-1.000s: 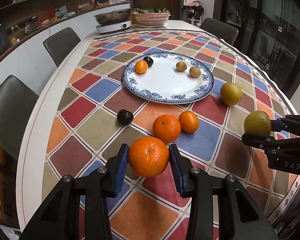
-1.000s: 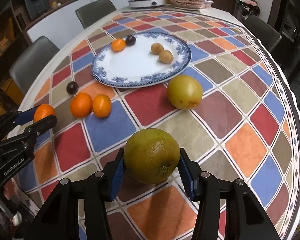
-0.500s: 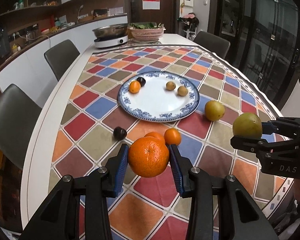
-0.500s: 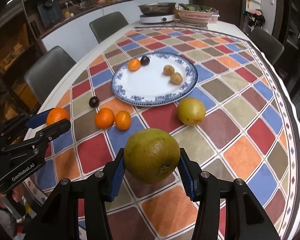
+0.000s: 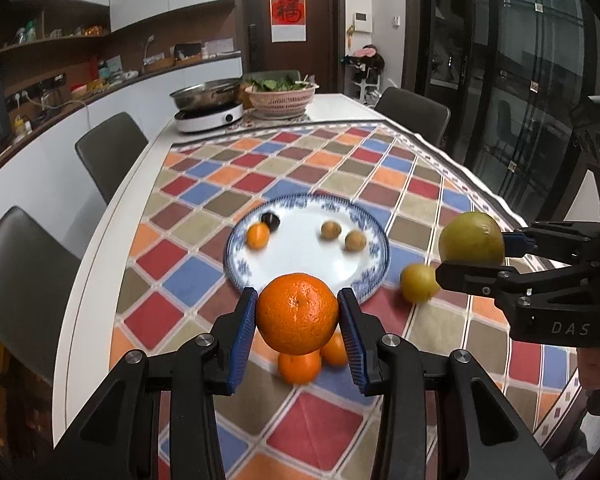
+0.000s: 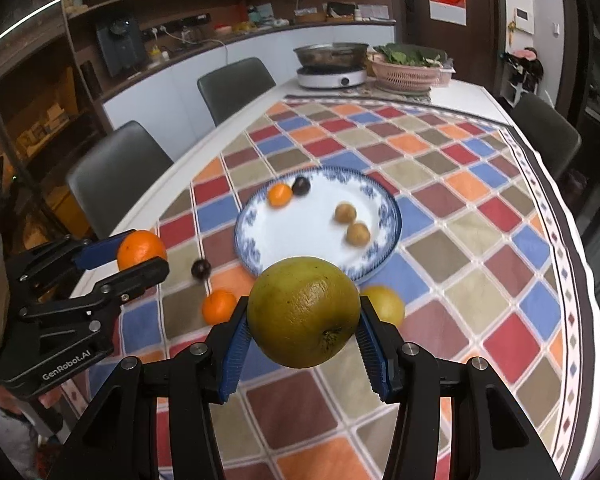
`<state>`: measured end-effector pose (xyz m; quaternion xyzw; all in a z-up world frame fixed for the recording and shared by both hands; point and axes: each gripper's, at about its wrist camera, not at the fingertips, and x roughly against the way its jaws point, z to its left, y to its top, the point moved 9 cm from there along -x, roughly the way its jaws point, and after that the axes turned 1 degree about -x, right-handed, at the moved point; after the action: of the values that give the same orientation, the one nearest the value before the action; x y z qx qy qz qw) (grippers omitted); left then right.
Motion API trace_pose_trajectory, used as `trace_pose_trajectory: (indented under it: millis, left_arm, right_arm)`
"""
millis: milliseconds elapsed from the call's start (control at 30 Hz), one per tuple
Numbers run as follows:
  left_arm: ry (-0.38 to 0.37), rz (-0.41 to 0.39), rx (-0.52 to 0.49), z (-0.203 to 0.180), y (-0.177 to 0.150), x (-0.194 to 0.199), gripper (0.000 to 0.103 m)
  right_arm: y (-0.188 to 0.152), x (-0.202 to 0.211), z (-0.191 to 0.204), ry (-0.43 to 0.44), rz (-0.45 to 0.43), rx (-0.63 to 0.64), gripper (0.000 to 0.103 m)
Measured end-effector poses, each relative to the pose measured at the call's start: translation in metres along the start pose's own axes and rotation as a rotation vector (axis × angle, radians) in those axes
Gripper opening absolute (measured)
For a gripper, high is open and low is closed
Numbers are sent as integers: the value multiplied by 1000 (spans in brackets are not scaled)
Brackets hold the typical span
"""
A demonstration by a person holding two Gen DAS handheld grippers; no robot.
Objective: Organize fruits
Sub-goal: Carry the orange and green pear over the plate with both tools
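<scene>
My left gripper (image 5: 298, 314) is shut on a large orange (image 5: 297, 312), held in the air above the table's near end. My right gripper (image 6: 303, 324) is shut on a big yellow-green fruit (image 6: 303, 312), also lifted. Each shows in the other's view: the right gripper (image 5: 474, 250) with the yellow-green fruit (image 5: 471, 238) at the right, the left gripper (image 6: 140, 254) with the orange (image 6: 141, 249) at the left. Ahead lies a blue-rimmed white plate (image 5: 370, 276) (image 6: 260, 256) carrying a small orange, a dark plum and two brownish fruits.
On the checkered tablecloth lie a yellow fruit (image 5: 418, 282), two small oranges (image 5: 300, 366) partly behind my held orange, and a dark plum (image 6: 201, 269). A hotplate with a pan (image 5: 208, 114) and a pink basket (image 5: 282, 100) stand at the far end. Chairs line both sides.
Both grippers rose with their fruit and tilted up. The table and plate now look farther below, and more of the room shows. The grips have not changed.
</scene>
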<state>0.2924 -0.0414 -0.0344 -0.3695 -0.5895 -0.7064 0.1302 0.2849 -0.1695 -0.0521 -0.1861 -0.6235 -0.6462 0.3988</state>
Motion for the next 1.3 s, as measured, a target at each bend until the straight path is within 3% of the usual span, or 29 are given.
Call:
trace_pose_trajectory:
  millis: [633,967,1300]
  left_arm:
    - [-47,-19,-31,11,67,-66,40]
    - [-50,29,-35,26,78,-119,40]
    - [-53,123,-44,30,64,-172,40]
  right_arm:
    - [84,-54,-32,35,-29,31,51]
    - [109,-115,-52,33,49,19,51]
    - [114,-176,-68,35,152,14,51]
